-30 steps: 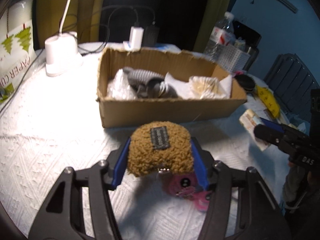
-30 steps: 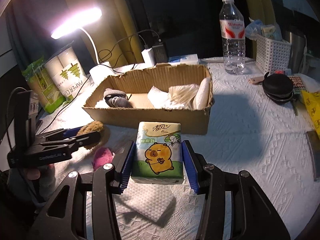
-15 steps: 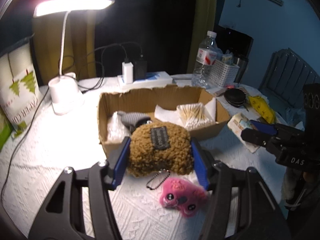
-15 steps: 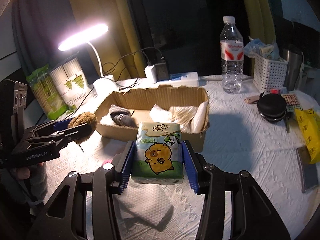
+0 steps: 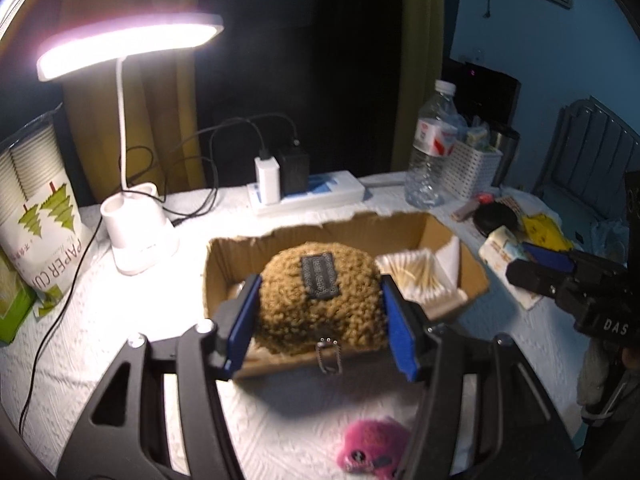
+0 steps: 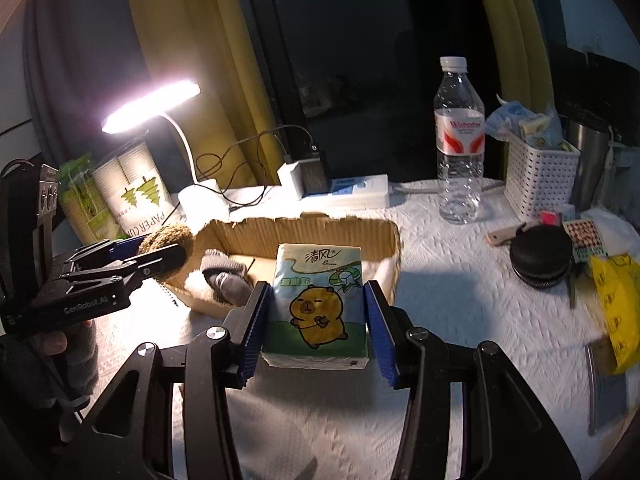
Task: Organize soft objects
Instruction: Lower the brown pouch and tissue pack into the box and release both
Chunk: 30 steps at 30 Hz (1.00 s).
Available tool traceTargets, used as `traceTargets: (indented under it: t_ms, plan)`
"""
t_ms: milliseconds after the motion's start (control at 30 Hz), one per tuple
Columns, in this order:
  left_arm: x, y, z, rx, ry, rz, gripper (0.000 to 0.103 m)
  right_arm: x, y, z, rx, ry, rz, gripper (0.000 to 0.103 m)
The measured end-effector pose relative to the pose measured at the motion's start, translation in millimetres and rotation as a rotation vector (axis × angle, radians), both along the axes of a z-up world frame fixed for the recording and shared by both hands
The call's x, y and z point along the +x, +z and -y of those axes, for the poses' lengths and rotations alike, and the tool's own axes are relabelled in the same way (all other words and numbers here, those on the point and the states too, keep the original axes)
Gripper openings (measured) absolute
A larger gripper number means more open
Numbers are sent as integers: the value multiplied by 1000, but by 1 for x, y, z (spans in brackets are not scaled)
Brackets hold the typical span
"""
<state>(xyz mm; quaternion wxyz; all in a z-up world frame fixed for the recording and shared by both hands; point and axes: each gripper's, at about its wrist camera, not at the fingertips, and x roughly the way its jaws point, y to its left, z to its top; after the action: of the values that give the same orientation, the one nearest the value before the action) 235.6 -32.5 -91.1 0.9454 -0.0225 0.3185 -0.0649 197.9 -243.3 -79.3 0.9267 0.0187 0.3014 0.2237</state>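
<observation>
A brown plush [image 5: 320,300] is clamped between the left gripper's [image 5: 322,322] pads, held above the box [image 5: 476,276]. In the box lie cotton swabs [image 5: 416,276] and a grey sock [image 6: 224,276]. A tissue pack [image 6: 318,304] is clamped by the right gripper [image 6: 318,320] before the box. A pink toy [image 5: 370,446] lies on the table [image 6: 460,288].

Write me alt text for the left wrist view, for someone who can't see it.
The left tongs grip a brown fuzzy pouch above the near wall of an open cardboard box holding cotton swabs. A pink plush toy lies on the white tablecloth below, with a lit desk lamp at left.
</observation>
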Motion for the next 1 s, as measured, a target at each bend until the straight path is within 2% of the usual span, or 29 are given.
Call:
traceTargets:
  t_ms: [200,400,567,733,1000]
  plan:
    - [23,-1,-4,-16,18,12,59,21,4,-15,10,28,13,50]
    - [48,-5,-13,-41,2,61,61,40,5,-32,23,44,19,50]
    - [71,-31,-26,-79,40,-19,72,58,-1,-51,20,59,3,50]
    - [69,-39,-35,-107,43,-24,83,74,-14,-65,1,66,-30,50]
    - [54,-37,-52,-119,65,-23,84,85,-27,-87,-16,68,-64,51]
